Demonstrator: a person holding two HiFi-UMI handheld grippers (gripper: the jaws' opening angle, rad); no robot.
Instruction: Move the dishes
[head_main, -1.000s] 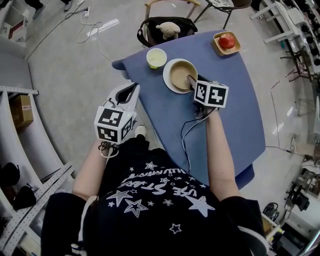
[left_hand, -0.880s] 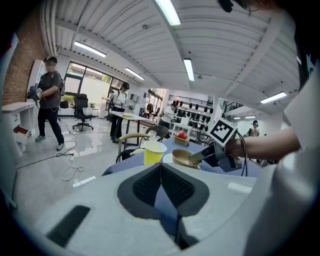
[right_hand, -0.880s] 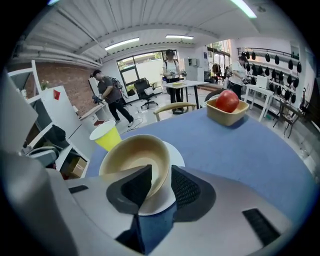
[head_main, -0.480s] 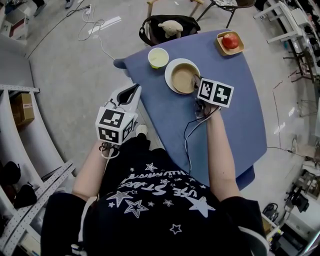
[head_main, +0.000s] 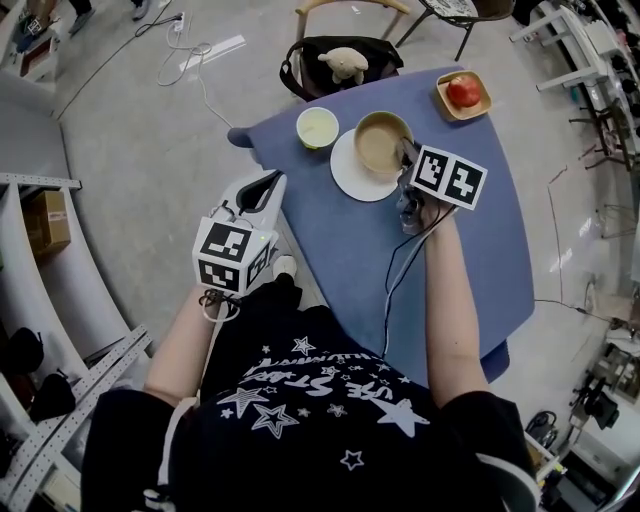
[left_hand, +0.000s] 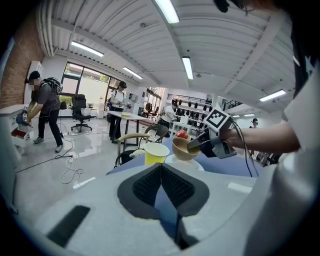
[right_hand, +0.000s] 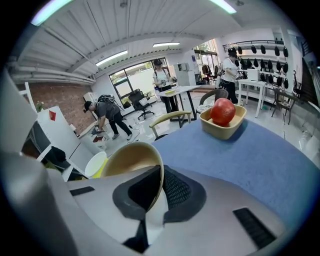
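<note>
Blue tabletop (head_main: 470, 230), right gripper (head_main: 406, 153) pinching thin rim of round tan bowl (head_main: 378, 143); left gripper (head_main: 262, 188) clenched, empty

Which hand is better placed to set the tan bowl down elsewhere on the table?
Right. The right tool grips the tan bowl by its rim, holding it above the white plate. The left tool is shut, empty, and beside the blue table.

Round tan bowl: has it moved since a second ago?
Yes. The round tan bowl, pinched by the right gripper, has shifted from the round white plate's centre to its far-right edge.
</note>
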